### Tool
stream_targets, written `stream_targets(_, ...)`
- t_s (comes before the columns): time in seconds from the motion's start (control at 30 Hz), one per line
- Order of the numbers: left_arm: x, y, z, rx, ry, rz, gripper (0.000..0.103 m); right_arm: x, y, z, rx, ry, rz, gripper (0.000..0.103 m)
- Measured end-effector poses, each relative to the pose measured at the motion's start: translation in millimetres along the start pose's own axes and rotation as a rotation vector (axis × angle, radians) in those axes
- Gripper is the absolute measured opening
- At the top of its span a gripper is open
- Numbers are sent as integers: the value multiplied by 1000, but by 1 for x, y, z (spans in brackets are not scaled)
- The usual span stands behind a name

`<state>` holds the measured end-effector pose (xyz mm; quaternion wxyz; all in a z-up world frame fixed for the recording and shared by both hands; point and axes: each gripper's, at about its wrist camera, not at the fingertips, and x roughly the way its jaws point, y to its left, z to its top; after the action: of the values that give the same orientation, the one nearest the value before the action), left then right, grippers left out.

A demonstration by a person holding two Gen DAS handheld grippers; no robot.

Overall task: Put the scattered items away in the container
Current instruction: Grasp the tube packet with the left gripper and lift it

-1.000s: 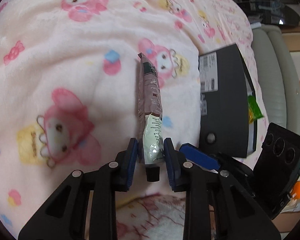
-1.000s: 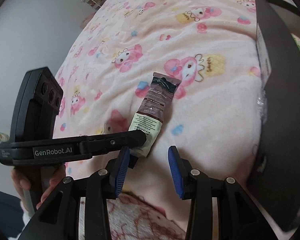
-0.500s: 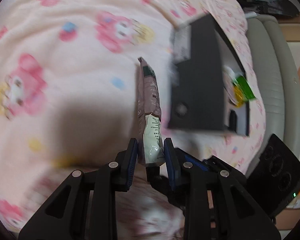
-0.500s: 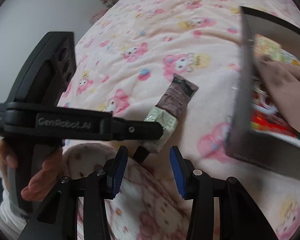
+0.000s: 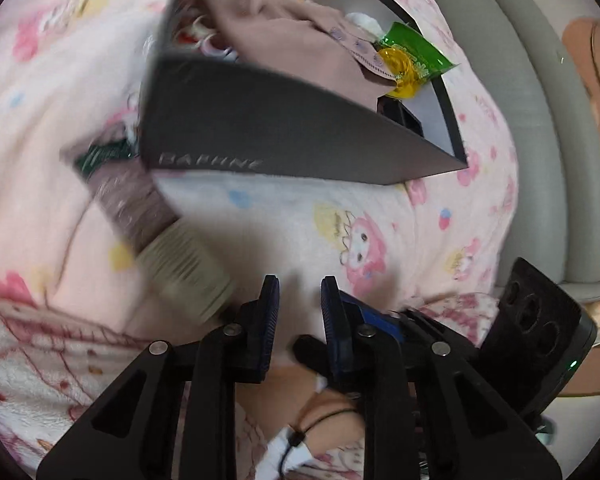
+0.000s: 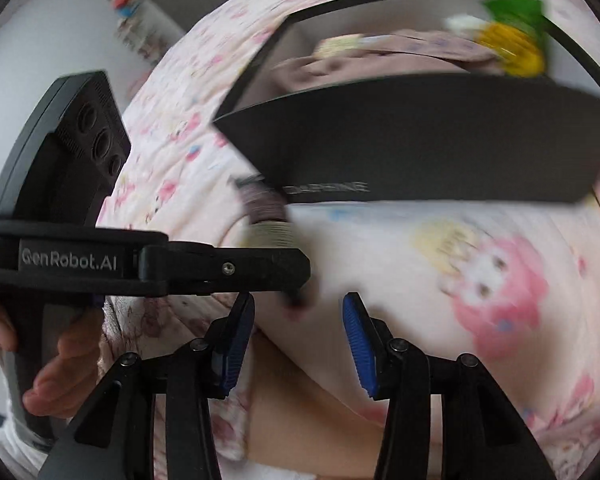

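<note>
The left gripper, jaws parted on nothing, hovers with the brown tube at its ten o'clock, long axis toward the black box; the right gripper gapes empty, farther off.

The brown tube left of the black box is motion-blurred, its far end hidden behind the box.

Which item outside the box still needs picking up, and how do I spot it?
Find the dark box on the pink cartoon blanket. At its near left corner lies a blurred tube, brown with a dark green end and a pale ribbed end. It alone is outside; the green candy wrapper is in the box.
</note>
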<state>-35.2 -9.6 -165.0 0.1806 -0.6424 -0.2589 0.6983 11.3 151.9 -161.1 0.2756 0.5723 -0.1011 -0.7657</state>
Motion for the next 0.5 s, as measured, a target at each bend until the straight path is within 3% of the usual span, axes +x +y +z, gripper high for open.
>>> stream_targets(0.13,-23,7,6,3,-58,35,22,-13,-20,-3,55,-32,-24,43)
stream_targets(0.23,-40,24,8,-21,-102,115,25,-13,-17,-3,58,-27,52,43)
stream_targets(0.3,-46,38,8,-64,-117,155,29,-4,-7,0,56,-5,104,43)
stream_targets(0.4,-43,60,10,-134,-119,192,30,16,9,7,29,32,108,43)
stream_targets(0.5,-29,75,13,-176,-105,172,30,39,18,10,25,88,132,43)
